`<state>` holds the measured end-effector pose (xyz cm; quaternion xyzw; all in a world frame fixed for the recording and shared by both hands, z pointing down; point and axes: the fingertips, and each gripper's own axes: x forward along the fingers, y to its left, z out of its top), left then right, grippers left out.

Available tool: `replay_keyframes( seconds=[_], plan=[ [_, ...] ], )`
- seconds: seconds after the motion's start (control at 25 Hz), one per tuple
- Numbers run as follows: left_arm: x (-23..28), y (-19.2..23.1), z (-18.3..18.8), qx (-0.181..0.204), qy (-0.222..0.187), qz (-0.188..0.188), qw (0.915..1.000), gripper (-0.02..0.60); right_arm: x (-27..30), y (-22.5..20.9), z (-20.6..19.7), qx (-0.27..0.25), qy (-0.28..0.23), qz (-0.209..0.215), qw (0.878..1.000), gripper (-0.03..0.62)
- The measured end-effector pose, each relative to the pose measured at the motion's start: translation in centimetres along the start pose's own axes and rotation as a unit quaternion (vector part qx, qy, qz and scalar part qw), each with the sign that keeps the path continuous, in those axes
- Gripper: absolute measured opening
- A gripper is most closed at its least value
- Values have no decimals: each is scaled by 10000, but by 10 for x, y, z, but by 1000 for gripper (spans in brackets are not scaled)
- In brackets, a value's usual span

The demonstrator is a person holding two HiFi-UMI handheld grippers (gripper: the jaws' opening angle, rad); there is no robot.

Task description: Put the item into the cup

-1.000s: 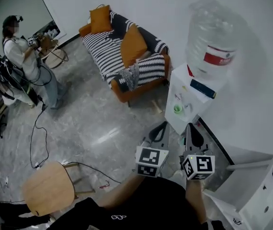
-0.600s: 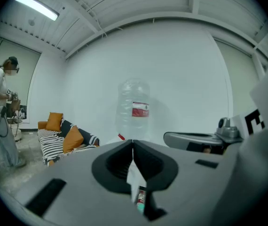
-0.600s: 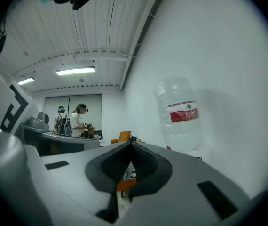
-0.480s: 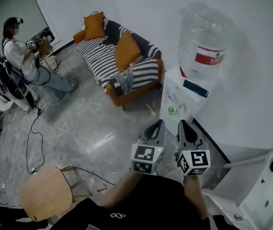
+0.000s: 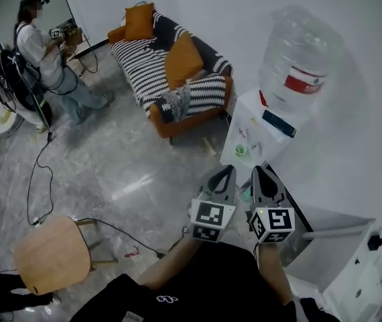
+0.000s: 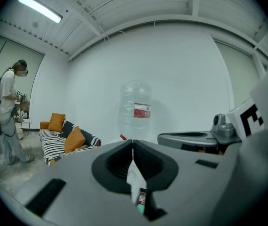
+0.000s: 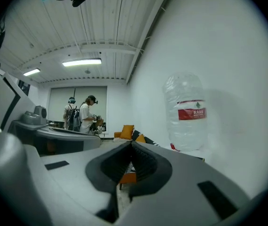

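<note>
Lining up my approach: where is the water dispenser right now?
Head view, right of centre: the white dispenser stands against the wall, under the big water bottle, to the right of the striped sofa.

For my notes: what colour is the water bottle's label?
Red label; clearest in the right gripper view.

Floor (image 5: 131, 173): glossy grey stone look, centre left.
Sofa (image 5: 144, 66): striped cloth, upper centre; cushions (image 5: 183, 59) plain orange cloth.
Water bottle (image 5: 301, 52): clear ribbed plastic, upper right.
Chair seat (image 5: 50, 253): pale matt wood, lower left.
Left gripper (image 5: 227, 173), right gripper (image 5: 258, 173): matt grey plastic.
</note>
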<state>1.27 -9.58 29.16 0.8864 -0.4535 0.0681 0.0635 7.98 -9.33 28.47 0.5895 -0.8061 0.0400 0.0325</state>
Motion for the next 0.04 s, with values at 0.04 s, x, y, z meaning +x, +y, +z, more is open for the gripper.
replay_keyframes(
  seconds=[0.04],
  plan=[
    [1,2,-1,8,-10,8,10000,14,2,1,-1,-29,23,9,10000,9]
  ],
)
